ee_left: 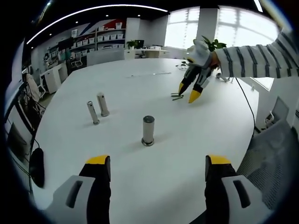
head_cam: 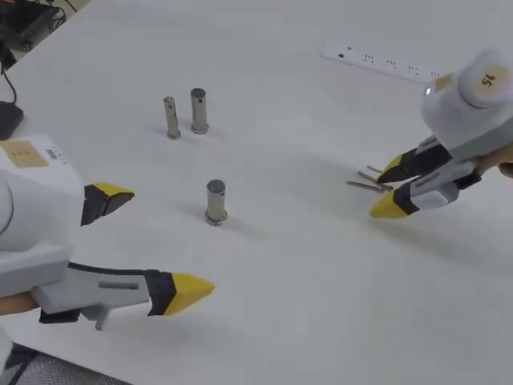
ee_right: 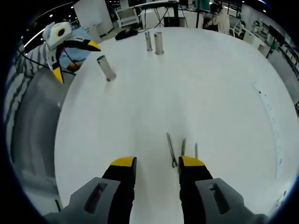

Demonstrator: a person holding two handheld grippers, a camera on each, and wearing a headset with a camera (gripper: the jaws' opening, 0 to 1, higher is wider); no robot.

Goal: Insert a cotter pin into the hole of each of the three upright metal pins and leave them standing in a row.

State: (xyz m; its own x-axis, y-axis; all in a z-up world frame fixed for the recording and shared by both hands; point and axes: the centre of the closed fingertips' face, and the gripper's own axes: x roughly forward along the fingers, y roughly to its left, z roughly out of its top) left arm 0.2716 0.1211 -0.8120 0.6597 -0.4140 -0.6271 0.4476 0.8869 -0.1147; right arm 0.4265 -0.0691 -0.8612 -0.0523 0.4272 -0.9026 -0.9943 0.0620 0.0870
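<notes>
Hovering at the left, the left hand-held gripper (head_cam: 160, 241) gapes wide and empty above the desk (head_cam: 304, 313). Three metal pins (head_cam: 216, 200) stand upright, two close together, one apart. Cotter pins (head_cam: 367, 184) lie loose at the right hand-held gripper (head_cam: 385, 190), its jaws narrower, empty.

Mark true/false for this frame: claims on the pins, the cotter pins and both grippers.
1. All three metal pins stand upright. True.
2. The metal pins form one straight row. False: two stand side by side, the third apart, nearer the left gripper.
3. The right gripper grips a cotter pin. False: its jaws are open, and the cotter pins lie on the table by its tips.
4. The left gripper is open and empty. True.
</notes>
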